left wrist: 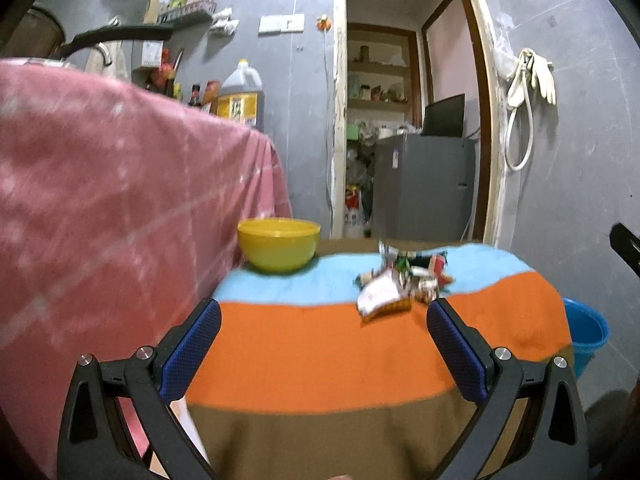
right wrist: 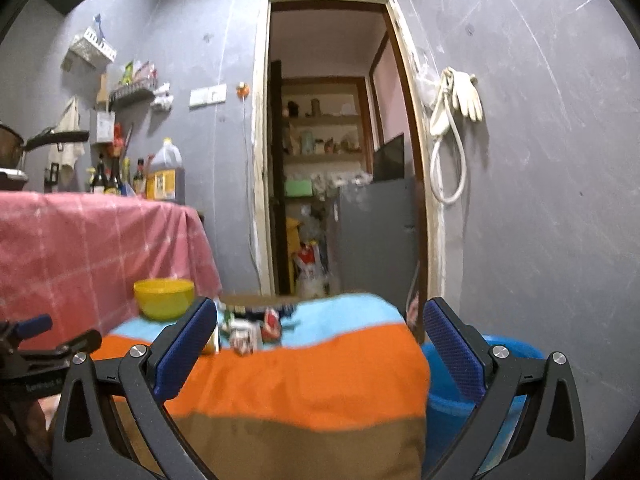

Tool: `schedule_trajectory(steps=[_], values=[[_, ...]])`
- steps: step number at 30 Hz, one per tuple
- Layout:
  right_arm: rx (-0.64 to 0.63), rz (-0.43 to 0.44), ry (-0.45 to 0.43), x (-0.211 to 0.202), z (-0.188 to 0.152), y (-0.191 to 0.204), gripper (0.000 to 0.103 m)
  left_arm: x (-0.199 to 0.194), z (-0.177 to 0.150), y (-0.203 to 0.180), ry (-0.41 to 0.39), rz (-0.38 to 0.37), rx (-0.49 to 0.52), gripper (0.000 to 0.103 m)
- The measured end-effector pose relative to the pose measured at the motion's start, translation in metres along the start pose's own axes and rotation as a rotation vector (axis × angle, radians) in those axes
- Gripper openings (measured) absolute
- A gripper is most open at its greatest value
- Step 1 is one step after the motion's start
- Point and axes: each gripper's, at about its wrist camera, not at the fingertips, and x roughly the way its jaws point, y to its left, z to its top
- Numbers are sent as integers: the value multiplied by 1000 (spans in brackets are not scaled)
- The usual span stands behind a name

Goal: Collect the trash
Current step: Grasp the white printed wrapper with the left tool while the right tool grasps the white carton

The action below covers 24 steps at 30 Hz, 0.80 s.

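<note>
Both views soft with motion blur. Wrapper print unreadable; individual pieces in the trash pile (left wrist: pixel 402 280) hard to separate. In the right wrist view the trash pile (right wrist: pixel 250 330) is partly hidden behind the near-left blue pad. Blue bucket (right wrist: pixel 452 384) cut off by the striped cloth (right wrist: pixel 304 376) and the right-side pad.

Left gripper (left wrist: pixel 324 338): jaws spread wide, nothing between them. Pile lies ahead of the jaws, just beyond the right-side pad's tip, on the striped cloth (left wrist: pixel 320 360) over the worktop. Yellow bowl (left wrist: pixel 279 243) farther ahead, left of the pile.

Right gripper (right wrist: pixel 320 338): jaws wide apart, empty. Pile ahead, towards the left-side pad; yellow bowl (right wrist: pixel 164 298) left of it.
</note>
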Motion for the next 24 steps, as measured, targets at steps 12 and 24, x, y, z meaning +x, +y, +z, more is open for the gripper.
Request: schedule_trajectory(steps=[12, 24], values=[[-61, 91, -144, 73, 41, 2, 103, 63, 43, -10, -53, -21, 1, 101], [11, 169, 58, 152, 13, -17, 103, 139, 43, -11, 152, -43, -13, 101]])
